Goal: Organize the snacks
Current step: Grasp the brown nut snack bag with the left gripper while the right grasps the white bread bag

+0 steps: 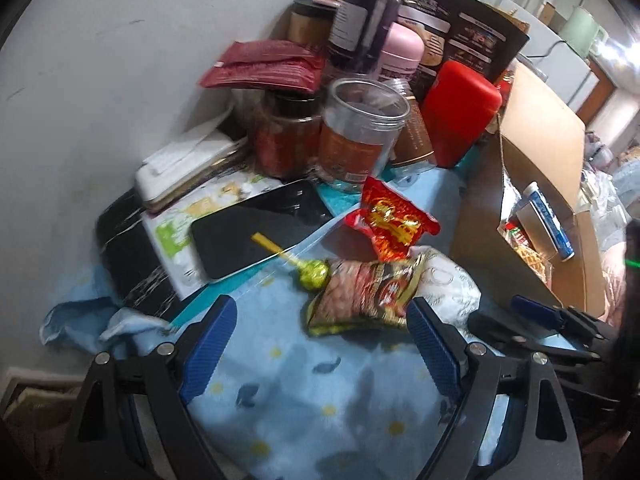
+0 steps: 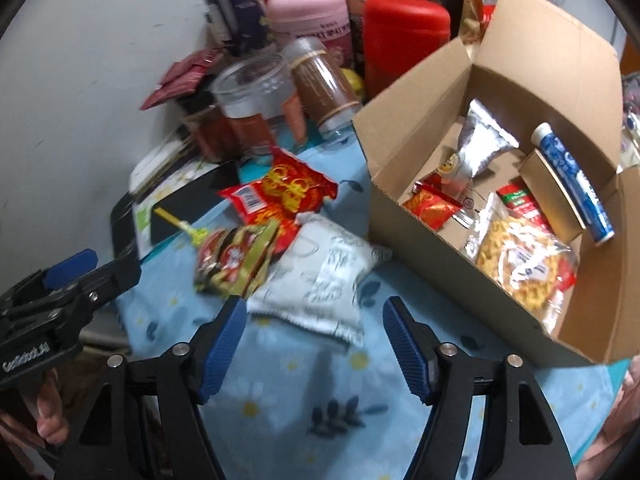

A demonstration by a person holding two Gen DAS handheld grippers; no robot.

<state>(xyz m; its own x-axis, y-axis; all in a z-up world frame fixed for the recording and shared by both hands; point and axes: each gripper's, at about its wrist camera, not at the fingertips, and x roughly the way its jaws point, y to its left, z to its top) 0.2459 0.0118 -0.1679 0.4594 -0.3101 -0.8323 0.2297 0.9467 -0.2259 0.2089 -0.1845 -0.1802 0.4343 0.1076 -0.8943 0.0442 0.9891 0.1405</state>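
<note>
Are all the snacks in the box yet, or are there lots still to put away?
Partly done: the box already holds a noodle bag and other packets. Nothing is in hand; both tongs, left and right, are open and empty. Left on the cloth: a red packet, white packet and lollipop.

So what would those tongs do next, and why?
Probably lower the right tongs onto the pale grey-white puffy packet: it lies loose on the cloth just ahead of their open, empty jaws, beside the open cardboard box already holding snacks.
</note>
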